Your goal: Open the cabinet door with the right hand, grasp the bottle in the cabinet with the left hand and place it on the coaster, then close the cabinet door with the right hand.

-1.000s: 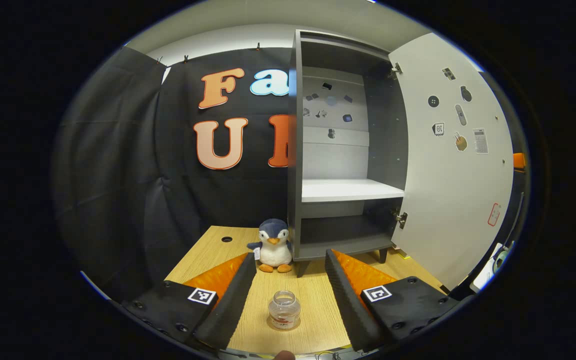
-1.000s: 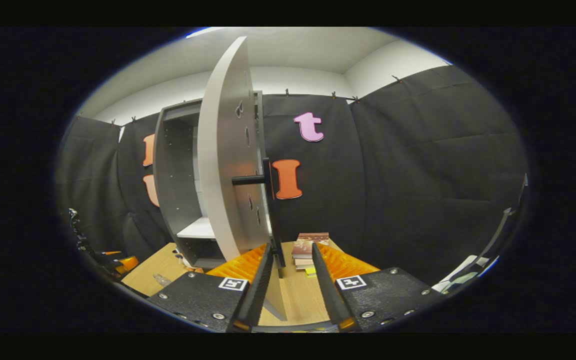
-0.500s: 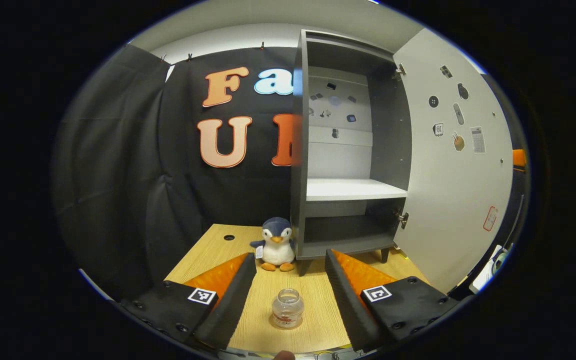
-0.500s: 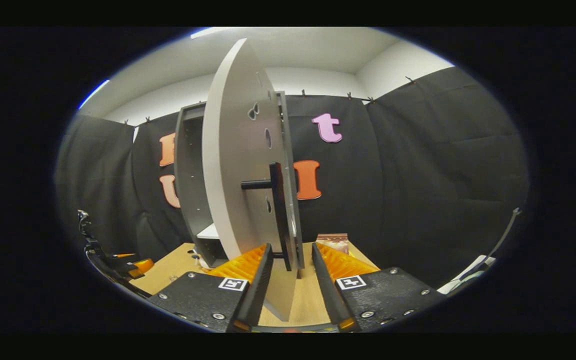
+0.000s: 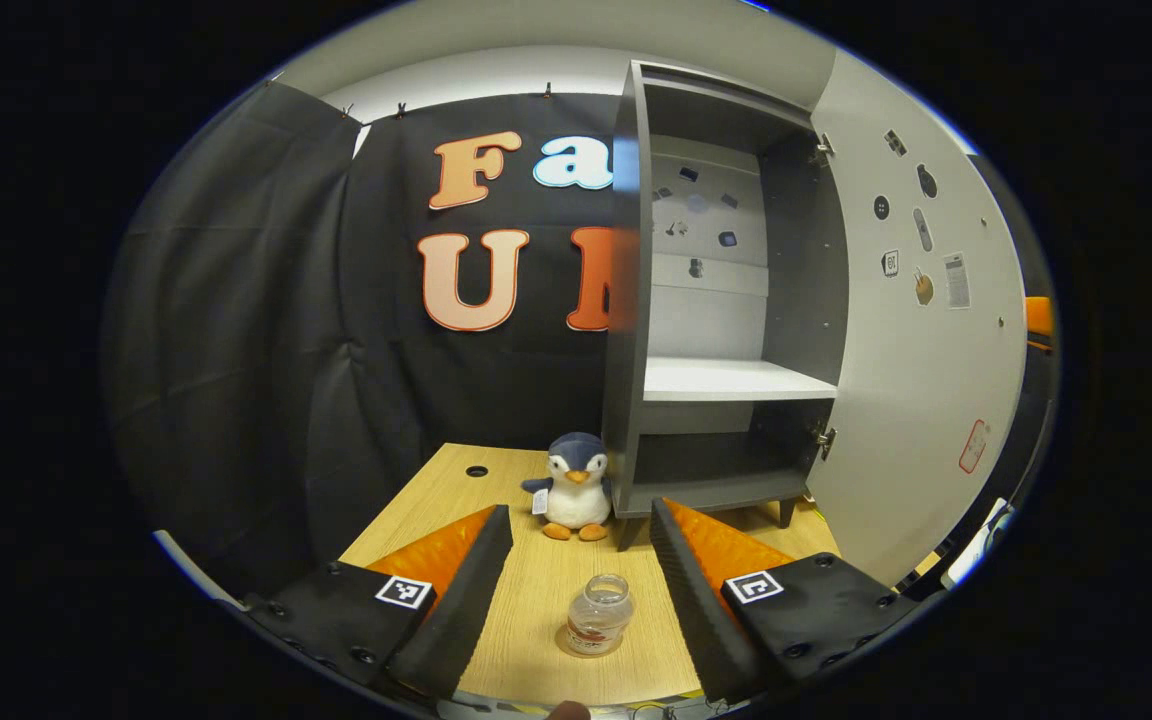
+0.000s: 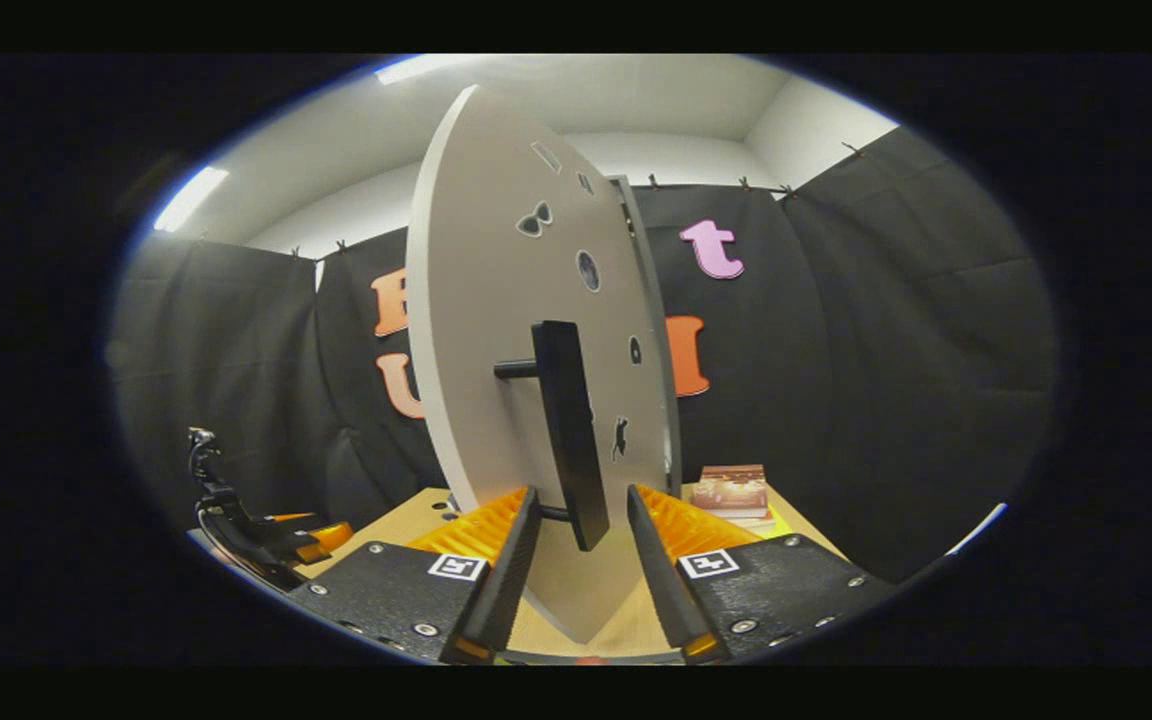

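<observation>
Our left gripper gapes, released, clear bottle standing between its fingers on the coaster. Our right gripper brackets the door handle, fingers apart, likely guiding the cabinet door shut.

My left gripper view is sitting low over the table, facing the open cabinet from near. My right gripper view is looking close along the door at its handle. Both are sharing that door.
</observation>
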`<move>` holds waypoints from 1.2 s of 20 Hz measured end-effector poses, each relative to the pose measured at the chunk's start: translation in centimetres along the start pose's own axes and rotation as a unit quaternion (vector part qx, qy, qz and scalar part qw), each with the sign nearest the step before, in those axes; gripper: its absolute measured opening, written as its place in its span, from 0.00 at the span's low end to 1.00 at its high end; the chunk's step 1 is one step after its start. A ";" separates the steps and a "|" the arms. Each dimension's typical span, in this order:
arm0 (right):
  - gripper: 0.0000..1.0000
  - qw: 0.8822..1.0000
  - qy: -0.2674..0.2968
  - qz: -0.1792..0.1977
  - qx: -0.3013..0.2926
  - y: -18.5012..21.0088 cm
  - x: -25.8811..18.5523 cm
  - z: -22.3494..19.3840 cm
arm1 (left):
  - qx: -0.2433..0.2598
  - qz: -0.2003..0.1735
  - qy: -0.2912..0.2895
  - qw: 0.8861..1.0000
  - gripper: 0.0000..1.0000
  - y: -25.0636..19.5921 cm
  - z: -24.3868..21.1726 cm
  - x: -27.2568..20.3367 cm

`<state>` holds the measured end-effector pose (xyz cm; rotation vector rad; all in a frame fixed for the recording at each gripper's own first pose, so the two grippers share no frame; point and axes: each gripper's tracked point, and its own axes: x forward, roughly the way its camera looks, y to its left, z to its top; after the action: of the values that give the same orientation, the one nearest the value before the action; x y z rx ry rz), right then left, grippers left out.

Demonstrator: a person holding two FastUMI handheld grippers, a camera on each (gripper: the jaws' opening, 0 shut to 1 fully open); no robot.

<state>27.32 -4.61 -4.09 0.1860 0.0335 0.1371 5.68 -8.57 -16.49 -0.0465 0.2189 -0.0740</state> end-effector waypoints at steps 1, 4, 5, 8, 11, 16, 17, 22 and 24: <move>0.58 1.000 0.003 0.009 0.006 0.6 0.4 -0.1 | -0.001 0.001 0.000 1.000 0.91 0.2 0.1 0.1; 0.68 1.000 0.005 0.026 0.012 2.3 2.0 -0.1 | -0.002 0.006 -0.003 1.000 0.91 1.0 0.3 0.4; 0.71 0.999 0.005 0.032 0.005 3.0 2.6 -0.2 | -0.002 0.007 -0.002 1.000 0.91 1.2 0.3 0.5; 0.75 0.999 0.008 0.046 -0.024 4.5 4.1 -0.2 | -0.009 0.013 -0.003 1.000 0.91 2.3 0.7 0.9; 0.74 0.997 0.011 0.054 -0.050 5.8 5.3 -0.5 | -0.015 0.022 -0.007 1.000 0.91 3.7 1.1 1.3; 0.81 0.994 0.012 0.060 -0.092 8.3 7.9 -0.5 | -0.029 0.033 -0.012 0.999 0.92 6.1 1.5 2.5; 0.81 0.994 0.014 0.061 -0.095 8.8 8.5 -0.5 | -0.031 0.036 -0.011 0.999 0.93 6.7 1.6 2.9; 0.81 0.994 0.009 0.067 -0.091 10.4 11.0 -0.9 | -0.034 0.041 -0.007 0.999 0.94 8.8 1.4 5.5; 0.81 0.994 0.007 0.071 -0.084 10.7 11.5 -0.8 | -0.031 0.040 -0.005 0.999 0.94 9.4 1.3 6.6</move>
<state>37.23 7.55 -3.12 0.0185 0.0224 0.2816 13.00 0.32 -17.12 -0.0994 0.2119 0.0122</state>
